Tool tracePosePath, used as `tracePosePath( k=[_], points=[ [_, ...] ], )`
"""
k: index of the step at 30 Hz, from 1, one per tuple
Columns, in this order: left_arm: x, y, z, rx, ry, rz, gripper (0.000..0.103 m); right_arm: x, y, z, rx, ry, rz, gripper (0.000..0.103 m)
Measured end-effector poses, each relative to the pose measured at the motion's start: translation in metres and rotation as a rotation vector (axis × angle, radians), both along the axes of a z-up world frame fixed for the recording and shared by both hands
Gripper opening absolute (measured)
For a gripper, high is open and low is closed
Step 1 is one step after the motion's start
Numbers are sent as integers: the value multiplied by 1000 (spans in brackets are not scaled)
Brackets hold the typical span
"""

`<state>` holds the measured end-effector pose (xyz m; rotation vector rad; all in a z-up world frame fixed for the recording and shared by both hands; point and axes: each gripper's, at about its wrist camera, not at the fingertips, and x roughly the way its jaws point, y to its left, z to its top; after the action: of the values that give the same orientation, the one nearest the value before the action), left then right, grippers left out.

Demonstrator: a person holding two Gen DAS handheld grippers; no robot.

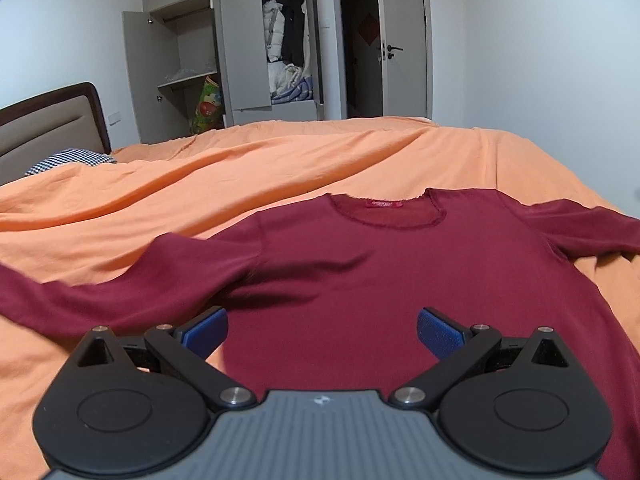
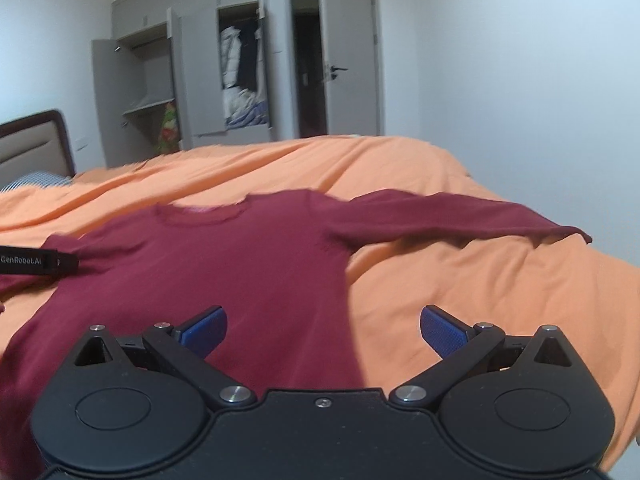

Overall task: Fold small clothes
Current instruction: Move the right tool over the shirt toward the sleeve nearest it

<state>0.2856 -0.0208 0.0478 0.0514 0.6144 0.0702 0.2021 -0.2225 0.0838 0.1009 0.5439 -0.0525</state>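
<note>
Lying flat: a dark red long-sleeved top [image 1: 360, 280] is spread on the orange bedcover [image 1: 200, 184], neckline at the far end, hem nearest both tools.
Left sleeve [image 1: 100, 292]: stretched out to the left of the left gripper [image 1: 322, 330], unfolded.
Left gripper: fingers spread wide with nothing between them, hovering over the top's lower body; blue pads [image 1: 206, 330] bare.
Body of the top: directly ahead of the left gripper, and ahead and to the left of the right gripper [image 2: 324, 330]; only light wrinkles show.
Right gripper: fingers likewise spread and holding nothing, straddling the top's right side edge, one pad over red cloth, the other over bedcover.
Right sleeve [image 2: 460, 216]: extended ahead and to the right of the right gripper, cuff out on the bedcover.
Progress: apparently at the very start; the top looks laid out but no fold shows.
Left to do: bring both sleeves in, fold the body, probably beginning with a grasp at the hem or sides.
</note>
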Motion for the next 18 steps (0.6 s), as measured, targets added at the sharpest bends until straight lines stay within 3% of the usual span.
tracePosePath(
  k=[13, 18],
  points=[
    [108, -48, -25, -52, -6, -20, 103, 81, -83, -14, 41, -17, -90, 103],
    [129, -62, -43, -78, -48, -20, 103, 110, -117, -21, -26, -22, -211, 103]
  ],
)
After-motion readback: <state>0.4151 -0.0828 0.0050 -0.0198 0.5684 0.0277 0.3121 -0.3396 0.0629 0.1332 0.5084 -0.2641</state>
